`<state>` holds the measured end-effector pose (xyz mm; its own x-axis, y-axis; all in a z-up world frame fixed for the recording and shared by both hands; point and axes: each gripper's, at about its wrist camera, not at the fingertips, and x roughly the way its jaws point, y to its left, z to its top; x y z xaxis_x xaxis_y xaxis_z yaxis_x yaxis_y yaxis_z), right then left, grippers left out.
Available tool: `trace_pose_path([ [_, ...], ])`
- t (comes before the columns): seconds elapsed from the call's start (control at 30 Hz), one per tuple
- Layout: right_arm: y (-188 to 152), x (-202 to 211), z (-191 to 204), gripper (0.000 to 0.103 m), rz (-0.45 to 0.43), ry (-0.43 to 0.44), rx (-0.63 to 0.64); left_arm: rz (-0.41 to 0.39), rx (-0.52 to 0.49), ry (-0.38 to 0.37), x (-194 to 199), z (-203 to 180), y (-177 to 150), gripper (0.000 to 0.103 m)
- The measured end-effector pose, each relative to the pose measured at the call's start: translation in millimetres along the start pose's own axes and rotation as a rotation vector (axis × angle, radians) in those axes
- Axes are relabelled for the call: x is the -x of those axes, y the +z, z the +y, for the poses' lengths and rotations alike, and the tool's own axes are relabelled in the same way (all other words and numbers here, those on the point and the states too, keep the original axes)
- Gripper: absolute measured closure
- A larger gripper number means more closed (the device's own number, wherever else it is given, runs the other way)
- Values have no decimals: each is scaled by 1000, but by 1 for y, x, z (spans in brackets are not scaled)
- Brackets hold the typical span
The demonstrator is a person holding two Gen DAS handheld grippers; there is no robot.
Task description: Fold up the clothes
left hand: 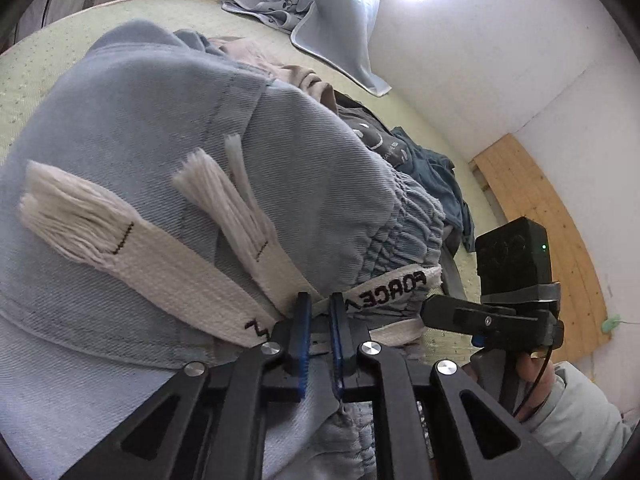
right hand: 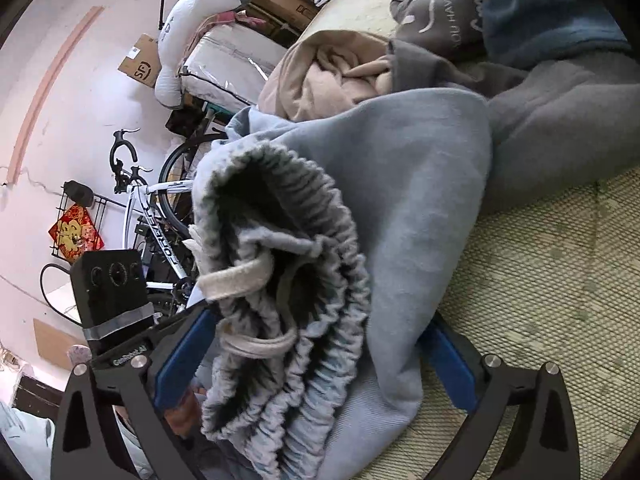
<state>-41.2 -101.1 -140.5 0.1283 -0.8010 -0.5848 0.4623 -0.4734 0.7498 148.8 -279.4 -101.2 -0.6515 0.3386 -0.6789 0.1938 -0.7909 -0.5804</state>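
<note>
Light blue pants [left hand: 160, 120] with white fringed drawstring ends [left hand: 180, 280] lie bunched on the mattress. My left gripper [left hand: 320, 320] is shut on the pants' waistband edge, the white drawstring pinched between its blue pads. In the right wrist view the gathered elastic waistband [right hand: 288, 280] lies between the wide-apart fingers of my right gripper [right hand: 316, 352], which is open; its blue pads [right hand: 180, 344] stand on either side of the fabric. The right gripper's camera block [left hand: 512, 256] shows at the right of the left wrist view, held by a hand [left hand: 536, 368].
A pale green mattress [left hand: 120, 12] holds a folded blue-grey cloth [left hand: 280, 4], a beige garment [right hand: 320, 72], a dark printed hoodie [right hand: 440, 8], a blue garment [right hand: 540, 12] and a grey garment [right hand: 560, 120]. A bicycle [right hand: 152, 200] and boxes stand beside it.
</note>
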Motion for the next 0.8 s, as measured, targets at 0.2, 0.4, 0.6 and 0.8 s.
trace_pose_path([
  [0.2,1,-9,9,0,18,-45,33,-4,17,-23,0,5,1,93],
  [0.4,-5,-10,15,10,1,-169,22,3,27,-18,2,11,1,93],
  [0.6,-15,-12,30,42,-24,-271,114,-31,1,-19,25,1,4,92],
  [0.8,-12,-24,48,45,-25,-300,120,-285,-39,-51,121,7,11,24],
])
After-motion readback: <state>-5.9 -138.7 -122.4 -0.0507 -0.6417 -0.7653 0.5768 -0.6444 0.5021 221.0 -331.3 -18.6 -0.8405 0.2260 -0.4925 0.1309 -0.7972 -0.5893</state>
